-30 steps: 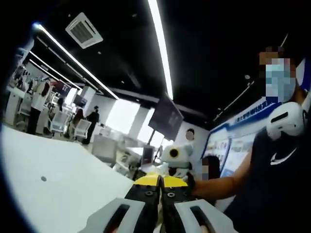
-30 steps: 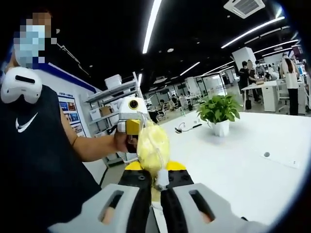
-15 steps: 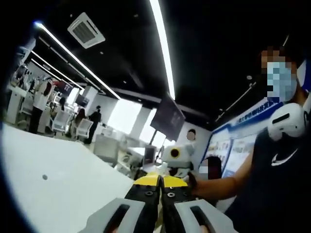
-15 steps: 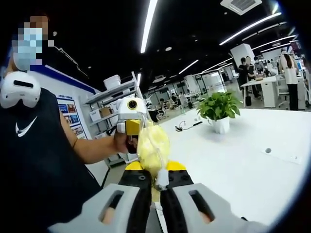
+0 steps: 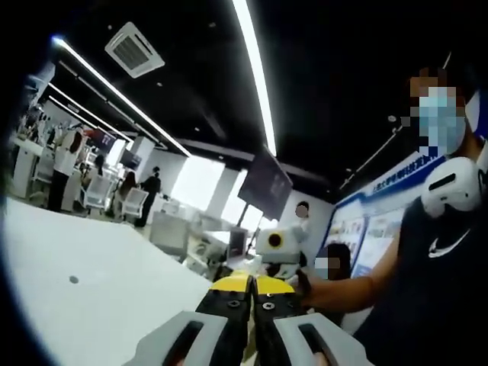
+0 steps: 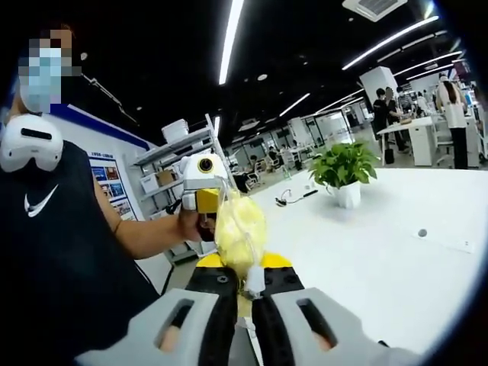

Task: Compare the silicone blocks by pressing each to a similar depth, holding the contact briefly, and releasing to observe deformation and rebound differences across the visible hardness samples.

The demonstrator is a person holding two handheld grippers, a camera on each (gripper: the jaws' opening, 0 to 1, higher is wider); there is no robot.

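right gripper: jaws pinching yellow bag, bag sticks up past fingertips | left gripper: jaws pressed together, nothing between

White swoosh logo on person's black shirt; wall posters too blurred to read.
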